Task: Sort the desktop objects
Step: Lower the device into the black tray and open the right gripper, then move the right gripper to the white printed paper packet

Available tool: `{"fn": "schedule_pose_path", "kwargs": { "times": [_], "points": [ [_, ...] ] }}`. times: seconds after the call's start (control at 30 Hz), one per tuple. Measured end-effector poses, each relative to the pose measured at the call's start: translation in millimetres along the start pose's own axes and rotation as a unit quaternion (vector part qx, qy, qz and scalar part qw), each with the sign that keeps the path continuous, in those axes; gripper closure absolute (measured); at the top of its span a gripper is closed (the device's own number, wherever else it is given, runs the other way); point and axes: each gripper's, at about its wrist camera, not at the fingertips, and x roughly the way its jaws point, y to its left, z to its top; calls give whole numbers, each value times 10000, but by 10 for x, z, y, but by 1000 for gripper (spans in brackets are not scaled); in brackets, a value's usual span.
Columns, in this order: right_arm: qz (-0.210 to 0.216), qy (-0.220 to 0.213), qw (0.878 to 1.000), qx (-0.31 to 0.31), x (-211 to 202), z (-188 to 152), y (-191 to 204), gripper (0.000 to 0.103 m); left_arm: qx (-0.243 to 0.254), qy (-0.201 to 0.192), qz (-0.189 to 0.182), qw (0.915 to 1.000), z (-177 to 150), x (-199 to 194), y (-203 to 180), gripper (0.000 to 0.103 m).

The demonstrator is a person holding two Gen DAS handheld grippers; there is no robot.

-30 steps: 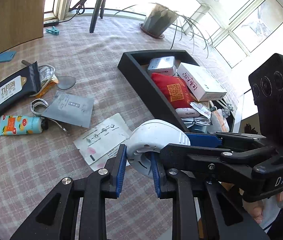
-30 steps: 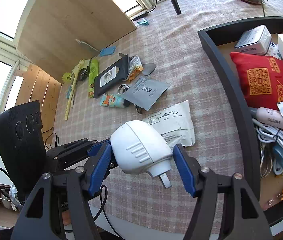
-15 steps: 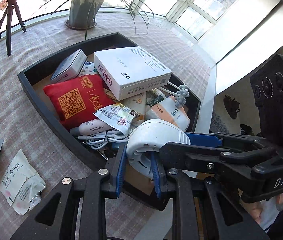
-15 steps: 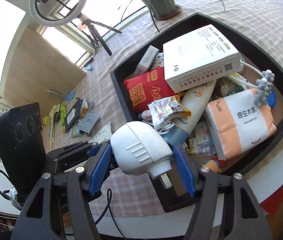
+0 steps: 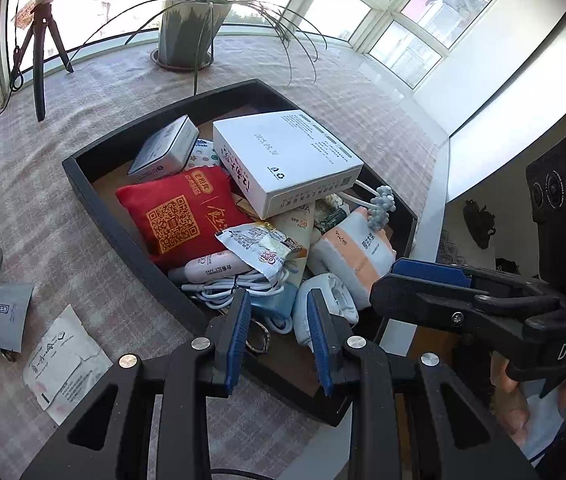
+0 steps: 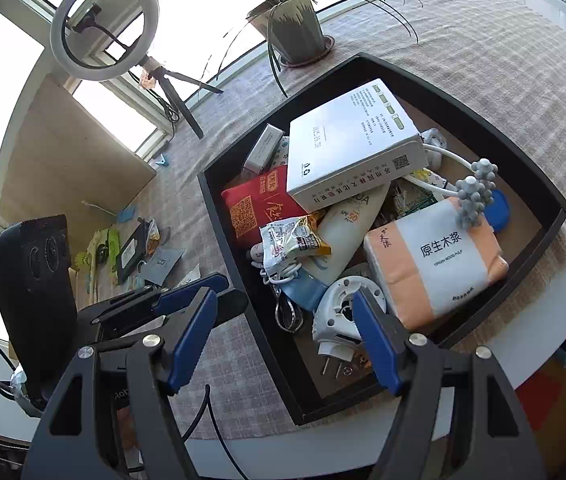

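A white plug-in device (image 6: 341, 312) lies in the near corner of the black tray (image 6: 531, 184), its prongs toward me; it also shows in the left wrist view (image 5: 335, 300). Both grippers hang above it, open and empty. My left gripper (image 5: 279, 332) has its right finger (image 5: 319, 332) in front of the device. My right gripper (image 6: 283, 336) straddles the tray's (image 5: 123, 232) near-left wall. The tray holds a white box (image 5: 287, 156), a red pouch (image 5: 179, 212), a tissue pack (image 6: 435, 256) and several other items.
On the checked tablecloth left of the tray lie a white paper packet (image 5: 63, 364), a grey pouch (image 5: 1, 312) and other small items. A potted plant (image 5: 191, 28) and a ring light on a tripod (image 6: 107, 28) stand behind. The table edge runs just right of the tray.
Both grippers carried the white device from above the table to the tray, then opened. The device left the jaws and now lies in the tray's near corner.
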Motion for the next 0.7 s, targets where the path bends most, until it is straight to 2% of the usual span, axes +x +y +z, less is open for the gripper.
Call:
{"fn": "schedule_pose_path", "kwargs": {
  "times": [0.37, 0.4, 0.47, 0.7],
  "points": [
    [191, 382, 9961, -767, 444, -1, 755, 33, -688, -165, 657, 9953, -227, -463, 916, 75],
    [201, 422, 9953, -853, 494, 1, 830, 33, -758, -178, 725, 9943, -252, -511, 1011, 71],
    [203, 522, 9930, -1043, 611, 10, 989, 33, -922, -224, 858, 9918, -310, -615, 1216, 67],
    [206, 1027, 9769, -1863, 1096, -20, 1562, 32, -1649, -195, 1319, 9773, -421, -922, 2013, 67]
  ]
}}
